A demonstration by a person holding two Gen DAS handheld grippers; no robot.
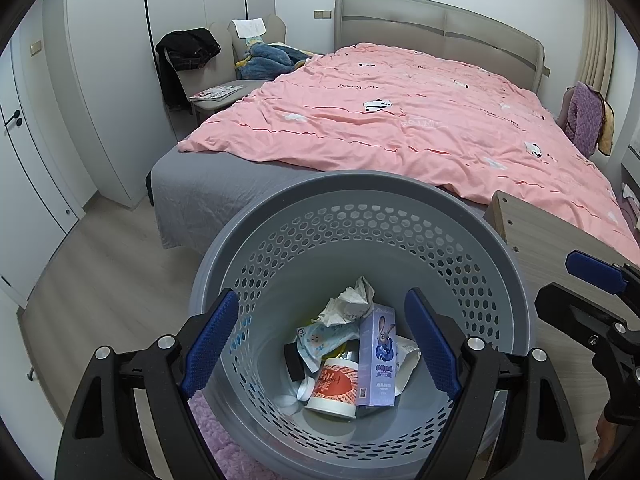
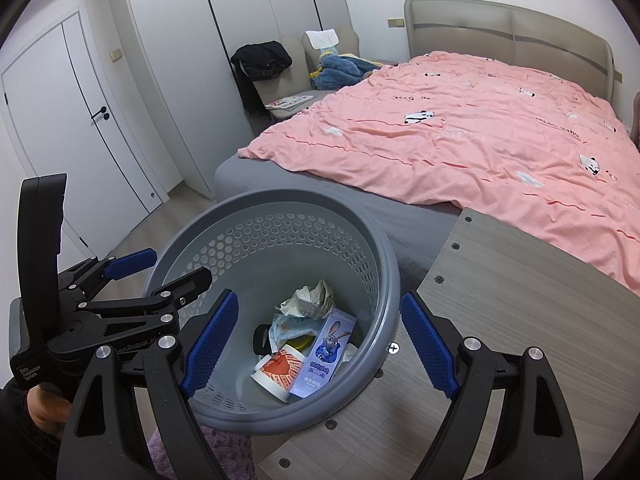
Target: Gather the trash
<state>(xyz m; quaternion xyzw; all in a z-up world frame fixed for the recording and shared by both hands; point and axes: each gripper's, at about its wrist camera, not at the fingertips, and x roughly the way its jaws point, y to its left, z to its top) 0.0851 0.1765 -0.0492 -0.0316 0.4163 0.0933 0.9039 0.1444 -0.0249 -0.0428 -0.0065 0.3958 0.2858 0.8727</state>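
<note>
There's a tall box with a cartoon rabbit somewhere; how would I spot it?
Find the round grey perforated plastic bin at the foot of the pink-quilted bed. Inside, among crumpled paper, the pale purple cardboard box stands upright, unlike its neighbours.

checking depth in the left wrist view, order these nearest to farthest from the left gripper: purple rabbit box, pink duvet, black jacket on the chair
From the left gripper:
1. Purple rabbit box, in the grey basket just below the fingers.
2. Pink duvet, on the bed beyond the basket.
3. Black jacket, on the chair at the far left by the wardrobe.
</note>
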